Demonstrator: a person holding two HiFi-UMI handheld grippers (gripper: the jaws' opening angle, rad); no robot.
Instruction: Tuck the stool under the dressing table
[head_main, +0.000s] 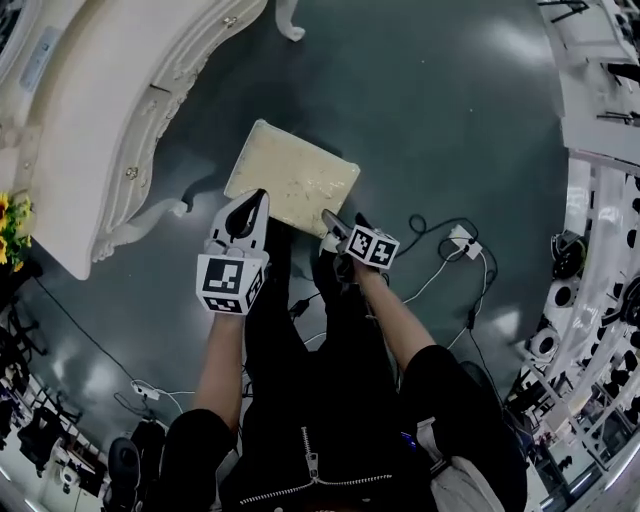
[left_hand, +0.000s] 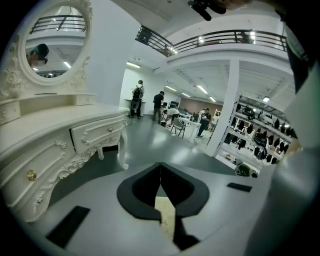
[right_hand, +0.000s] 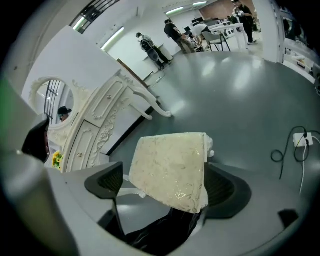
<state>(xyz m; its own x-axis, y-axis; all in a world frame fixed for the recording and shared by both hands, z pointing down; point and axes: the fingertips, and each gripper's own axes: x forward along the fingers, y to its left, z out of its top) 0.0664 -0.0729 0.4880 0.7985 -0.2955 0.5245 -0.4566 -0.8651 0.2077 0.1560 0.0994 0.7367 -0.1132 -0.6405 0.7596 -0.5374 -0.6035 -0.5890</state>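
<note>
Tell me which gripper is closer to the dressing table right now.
Left. The left gripper is by the near corner of the stool on the side facing the dressing table, not touching it; the right gripper is at the stool's other near corner, farther away.
</note>
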